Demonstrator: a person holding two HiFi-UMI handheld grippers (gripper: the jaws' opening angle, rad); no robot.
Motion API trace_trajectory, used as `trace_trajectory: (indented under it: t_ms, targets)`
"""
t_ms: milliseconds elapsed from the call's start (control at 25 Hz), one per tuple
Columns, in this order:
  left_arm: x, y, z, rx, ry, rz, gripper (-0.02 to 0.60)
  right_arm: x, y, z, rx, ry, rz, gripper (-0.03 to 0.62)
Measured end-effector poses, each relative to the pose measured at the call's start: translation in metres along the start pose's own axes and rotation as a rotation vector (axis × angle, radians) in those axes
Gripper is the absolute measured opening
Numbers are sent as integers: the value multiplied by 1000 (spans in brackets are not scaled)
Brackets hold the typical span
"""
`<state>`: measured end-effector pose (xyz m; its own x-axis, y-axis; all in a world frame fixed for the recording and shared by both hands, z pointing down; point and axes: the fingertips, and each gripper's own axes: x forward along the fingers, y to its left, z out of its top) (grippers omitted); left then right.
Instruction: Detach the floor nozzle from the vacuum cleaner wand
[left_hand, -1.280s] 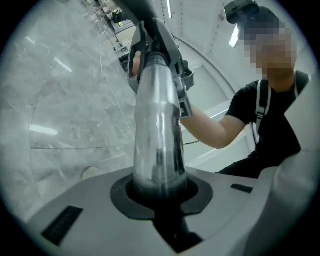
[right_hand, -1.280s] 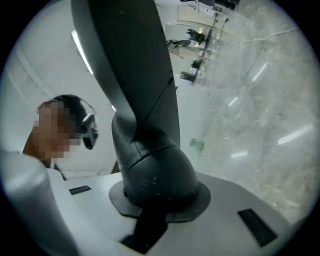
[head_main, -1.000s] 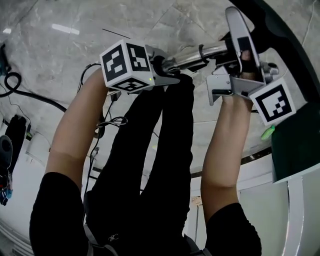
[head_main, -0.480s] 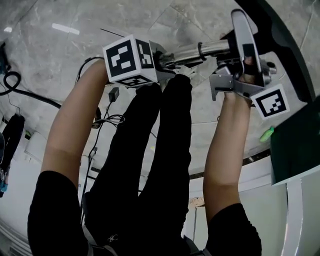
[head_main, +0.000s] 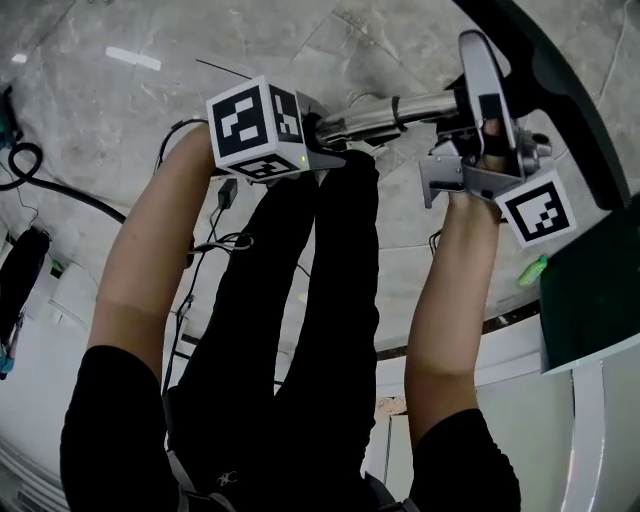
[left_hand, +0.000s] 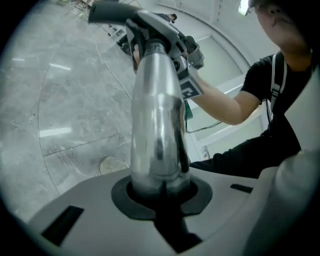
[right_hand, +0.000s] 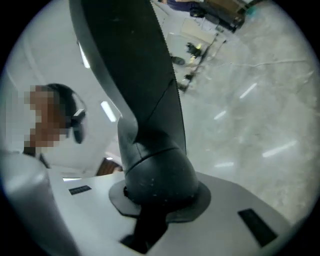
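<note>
Left gripper view showed our left gripper (left_hand: 161, 196) with fingers (left_hand: 75, 220) clamped on the chrome wand (left_hand: 155, 125) between them. The right gripper (right_hand: 159, 201) clamped the dark nozzle neck (right_hand: 157, 175). We judged it best to brace the wand and pull straight apart.

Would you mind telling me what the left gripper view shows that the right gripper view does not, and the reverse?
Only the left gripper view shows the shiny metal wand, held in the left gripper, and the person's forearm. Only the right gripper view shows the nozzle's rounded black joint close up, clamped in the right gripper. Both show the dark floor nozzle, the grey marble floor and the person.
</note>
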<state>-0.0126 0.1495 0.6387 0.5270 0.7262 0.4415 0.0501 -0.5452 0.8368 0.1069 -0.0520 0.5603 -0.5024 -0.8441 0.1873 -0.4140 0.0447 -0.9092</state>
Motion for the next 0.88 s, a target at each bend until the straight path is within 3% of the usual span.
trace_trajectory:
  t_ms: [80, 120, 160, 200, 240, 320, 360, 400, 520, 640, 880]
  targets:
    - [8, -5, -9, 21, 56, -22, 67, -3, 25, -6, -60, 47, 246, 83]
    - [8, -3, -14, 23, 65, -18, 67, 0, 28, -11, -58, 61, 289, 84]
    - [5, 2, -16, 15, 53, -4, 67, 5, 24, -14, -42, 68, 264, 83]
    - [1, 7, -15, 0, 29, 19, 67, 9, 12, -14, -13, 66, 173, 83]
    - [-3, 12, -14, -16, 11, 46, 69, 10, -8, -11, 22, 54, 21, 83]
    - [-5, 20, -21, -33, 57, 96, 67, -9, -63, 9, 93, -18, -359, 83]
    - [-1, 21, -31, -31, 111, 112, 67, -23, -84, 25, 136, -75, -483, 83]
    - [4, 22, -44, -25, 165, 124, 69, -34, -94, 42, 171, -127, -517, 83]
    - [7, 34, -70, 17, 241, 201, 69, -37, -88, 60, 105, -118, -398, 83]
    - [0, 69, -65, 29, 213, 313, 70, -28, -74, 45, 57, -74, -324, 83]
    - [5, 135, -50, 52, 199, 469, 71, -34, -65, 18, -31, -38, -257, 83]
